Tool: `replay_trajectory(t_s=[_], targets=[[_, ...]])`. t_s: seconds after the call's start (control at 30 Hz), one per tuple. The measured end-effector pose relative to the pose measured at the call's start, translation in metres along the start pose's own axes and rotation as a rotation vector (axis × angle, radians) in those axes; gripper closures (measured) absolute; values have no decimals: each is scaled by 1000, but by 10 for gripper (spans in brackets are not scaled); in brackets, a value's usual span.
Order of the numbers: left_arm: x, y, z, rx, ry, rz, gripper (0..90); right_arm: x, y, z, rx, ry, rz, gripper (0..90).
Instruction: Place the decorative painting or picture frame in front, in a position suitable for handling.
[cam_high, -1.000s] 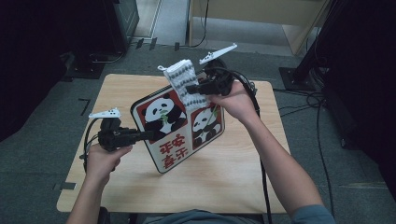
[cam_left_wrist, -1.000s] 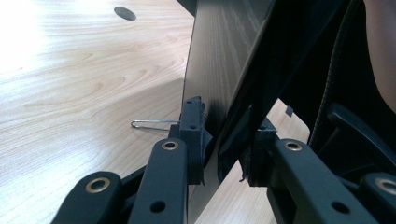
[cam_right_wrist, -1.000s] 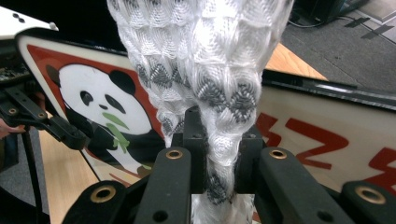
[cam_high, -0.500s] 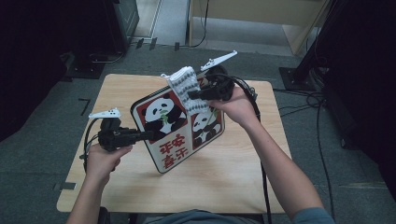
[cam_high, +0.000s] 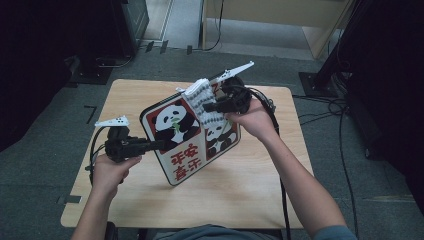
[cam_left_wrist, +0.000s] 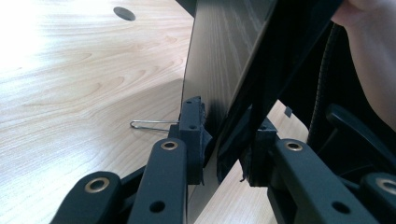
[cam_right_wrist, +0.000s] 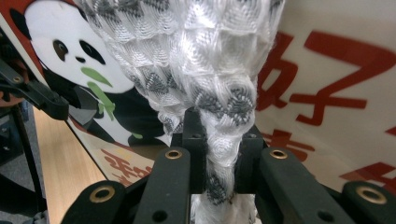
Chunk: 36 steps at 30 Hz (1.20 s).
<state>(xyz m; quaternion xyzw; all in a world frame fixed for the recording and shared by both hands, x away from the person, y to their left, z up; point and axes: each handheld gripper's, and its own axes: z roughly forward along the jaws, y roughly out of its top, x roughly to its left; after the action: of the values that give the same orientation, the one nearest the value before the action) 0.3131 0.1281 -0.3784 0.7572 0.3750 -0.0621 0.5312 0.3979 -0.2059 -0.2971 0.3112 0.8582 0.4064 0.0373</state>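
A panda picture board (cam_high: 175, 150) with red characters stands tilted on its lower corner over the wooden table (cam_high: 250, 200). My left gripper (cam_high: 159, 145) is shut on the board's left edge. In the left gripper view the jaws (cam_left_wrist: 223, 140) clamp the dark board edge (cam_left_wrist: 219, 56). My right gripper (cam_high: 209, 108) is shut on a white and grey knitted cloth (cam_high: 202, 97) and presses it against the board's face near its top. The right gripper view shows the cloth (cam_right_wrist: 196, 56) bunched between the jaws (cam_right_wrist: 219, 144), with the panda board (cam_right_wrist: 327, 93) right behind it.
A thin metal wire clip (cam_left_wrist: 149, 124) lies on the table behind the board, near a round cable hole (cam_left_wrist: 123, 13). Black cables (cam_high: 325, 115) trail off the table's right side. Dark equipment (cam_high: 125, 25) stands on the floor beyond the far edge.
My right gripper has drawn the cloth down across the board's face, toward the person. The left gripper and the board have stayed almost still.
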Motion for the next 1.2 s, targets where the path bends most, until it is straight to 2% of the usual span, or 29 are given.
replay_trajectory(t_s=[0.63, 0.93, 1.2], targets=[[0, -1, -1, -4, -4, -4, 740, -1, -20, 11, 18, 7, 4, 802], [-1, 0, -1, -8, 7, -31, 738, -3, -29, 17, 27, 19, 18, 802], [-1, -1, -1, -11, 11, -14, 744, -2, -35, 20, 44, 21, 28, 802]])
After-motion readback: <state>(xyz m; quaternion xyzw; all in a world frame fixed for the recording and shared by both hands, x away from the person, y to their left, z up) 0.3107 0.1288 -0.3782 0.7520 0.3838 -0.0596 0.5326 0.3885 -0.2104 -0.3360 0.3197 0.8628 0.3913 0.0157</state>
